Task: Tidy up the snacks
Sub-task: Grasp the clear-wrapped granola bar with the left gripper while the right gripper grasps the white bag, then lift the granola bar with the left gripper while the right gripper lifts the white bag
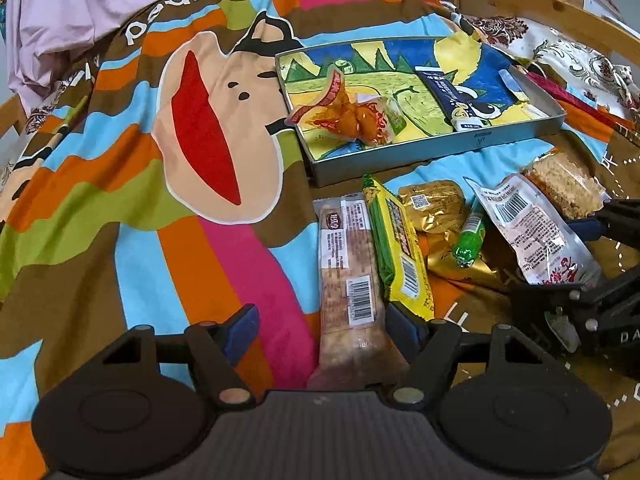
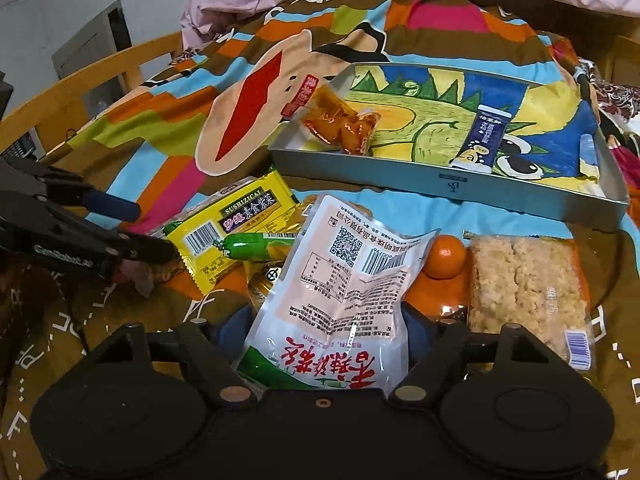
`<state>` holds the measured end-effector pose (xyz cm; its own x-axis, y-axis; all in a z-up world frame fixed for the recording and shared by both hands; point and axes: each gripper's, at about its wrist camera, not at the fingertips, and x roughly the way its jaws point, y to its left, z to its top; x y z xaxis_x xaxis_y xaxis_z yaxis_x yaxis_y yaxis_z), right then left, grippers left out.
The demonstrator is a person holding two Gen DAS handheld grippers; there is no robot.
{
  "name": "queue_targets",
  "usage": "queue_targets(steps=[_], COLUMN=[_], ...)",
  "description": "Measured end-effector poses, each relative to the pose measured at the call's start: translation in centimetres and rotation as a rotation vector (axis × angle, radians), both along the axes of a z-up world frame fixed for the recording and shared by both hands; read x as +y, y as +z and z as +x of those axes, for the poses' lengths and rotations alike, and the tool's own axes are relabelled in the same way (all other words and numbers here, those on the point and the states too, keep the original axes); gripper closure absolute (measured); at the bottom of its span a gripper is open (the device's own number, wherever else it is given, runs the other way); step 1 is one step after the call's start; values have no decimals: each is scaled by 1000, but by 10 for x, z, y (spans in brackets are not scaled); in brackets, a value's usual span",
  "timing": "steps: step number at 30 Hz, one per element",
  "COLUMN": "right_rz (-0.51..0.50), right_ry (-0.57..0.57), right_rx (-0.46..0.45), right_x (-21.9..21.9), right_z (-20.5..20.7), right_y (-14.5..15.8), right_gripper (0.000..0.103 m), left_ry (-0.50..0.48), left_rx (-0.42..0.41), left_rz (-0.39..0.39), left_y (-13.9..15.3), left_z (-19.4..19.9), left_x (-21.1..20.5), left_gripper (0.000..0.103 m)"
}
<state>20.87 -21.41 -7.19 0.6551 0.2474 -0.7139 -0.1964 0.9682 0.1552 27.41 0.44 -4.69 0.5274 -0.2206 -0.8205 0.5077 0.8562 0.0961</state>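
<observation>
I judge the work is only at its beginning: in the metal tray at my one o'clock lie just two packets, an orange snack bag at its left end and a dark blue stick pack more to the right, and much of the painted bottom is bare. The rest waits on the colourful blanket in front of the tray: a yellow-green packet, a small green sausage, a gold-wrapped piece, a small orange fruit and a crumbly rice cake pack at my right side. My left gripper is spread around the near end of a long brown bar; the right pad stands just beside the wrapper, the left pad is apart, so nothing is grasped yet. My right gripper has a white pouch with red letters between its fingers; whether the pads already press it I cannot tell, the pouch hides them. So about seven snacks remain to move, I think.
</observation>
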Motion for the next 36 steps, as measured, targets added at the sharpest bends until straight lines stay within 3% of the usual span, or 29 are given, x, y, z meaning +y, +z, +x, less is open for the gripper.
queue_targets(steps=[9,14,17,23,27,36], right_rz=[-7,-54,-60,-49,-48,1], right_ry=[0,21,24,21,26,10], right_rx=[-12,-32,-27,9,28,7], right_x=[2,8,8,6,5,1], right_z=[0,-2,-2,-9,-17,-14], right_y=[-4,-5,-2,5,9,-3], right_gripper=[22,26,30,35,36,22], left_ry=[-7,5,-1,83,89,110], left_rx=[31,25,23,112,112,104], left_rz=[-8,-25,-24,-104,-76,-88], left_y=[-20,-20,-18,-11,-9,-8], left_z=[17,18,14,2,-15,-17], left_x=[-15,-16,-17,-12,-14,-14], left_gripper=[48,62,64,64,65,60])
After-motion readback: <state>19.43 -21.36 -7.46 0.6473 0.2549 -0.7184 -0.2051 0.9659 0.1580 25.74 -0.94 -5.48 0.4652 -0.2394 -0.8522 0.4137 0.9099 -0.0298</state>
